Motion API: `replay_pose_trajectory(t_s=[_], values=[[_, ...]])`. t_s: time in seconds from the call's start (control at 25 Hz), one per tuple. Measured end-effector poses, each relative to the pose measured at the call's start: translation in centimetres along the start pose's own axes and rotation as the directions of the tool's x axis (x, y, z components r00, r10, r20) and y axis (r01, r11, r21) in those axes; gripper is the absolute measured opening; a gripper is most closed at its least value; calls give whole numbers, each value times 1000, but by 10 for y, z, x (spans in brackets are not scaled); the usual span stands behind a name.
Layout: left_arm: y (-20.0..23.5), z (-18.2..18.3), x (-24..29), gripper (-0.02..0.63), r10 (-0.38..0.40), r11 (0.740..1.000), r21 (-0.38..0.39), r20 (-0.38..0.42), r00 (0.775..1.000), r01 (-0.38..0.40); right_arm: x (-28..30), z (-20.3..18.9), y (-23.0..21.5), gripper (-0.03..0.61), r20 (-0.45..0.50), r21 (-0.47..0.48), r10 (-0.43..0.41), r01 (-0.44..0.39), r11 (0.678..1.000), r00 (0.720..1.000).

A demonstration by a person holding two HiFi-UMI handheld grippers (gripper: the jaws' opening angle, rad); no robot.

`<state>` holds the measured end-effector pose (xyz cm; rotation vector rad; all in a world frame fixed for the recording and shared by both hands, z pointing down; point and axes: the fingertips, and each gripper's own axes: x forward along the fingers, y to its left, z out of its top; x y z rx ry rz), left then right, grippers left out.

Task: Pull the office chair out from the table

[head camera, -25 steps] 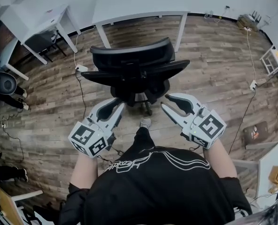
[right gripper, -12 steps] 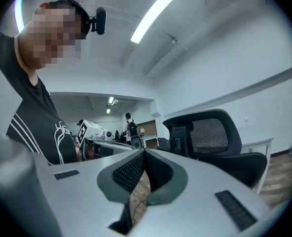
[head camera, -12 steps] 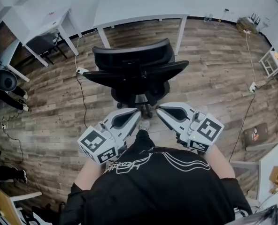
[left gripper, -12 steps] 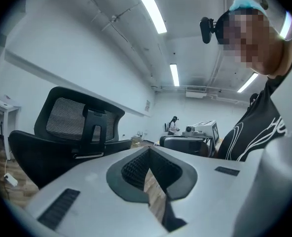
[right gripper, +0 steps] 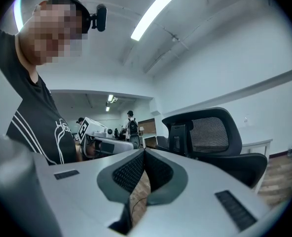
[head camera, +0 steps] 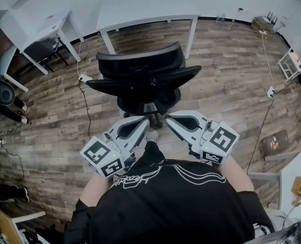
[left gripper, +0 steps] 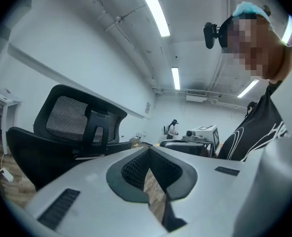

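Looking down, we saw the office chair (head camera: 140,75) at centre frame, on the wood floor (head camera: 232,80) near the white worktop (head camera: 140,6) at the top. Fingers of the left gripper (head camera: 146,120) and right gripper (head camera: 169,119) were together, empty.

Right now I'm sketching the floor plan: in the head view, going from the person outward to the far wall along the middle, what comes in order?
Going outward: black shirt → left tongs and right tongs, side by side, both shut and empty → office chair → white table.
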<state>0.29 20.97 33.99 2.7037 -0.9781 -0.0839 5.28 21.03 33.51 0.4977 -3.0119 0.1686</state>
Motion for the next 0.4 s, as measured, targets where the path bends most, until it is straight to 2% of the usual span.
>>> replay_pose_trajectory(t_s=[0.4], values=[[24,-1,-2,6,56,998,28,-7,998,-55,12,3,-10,35,-3,-10,4,-4,1000,1000]])
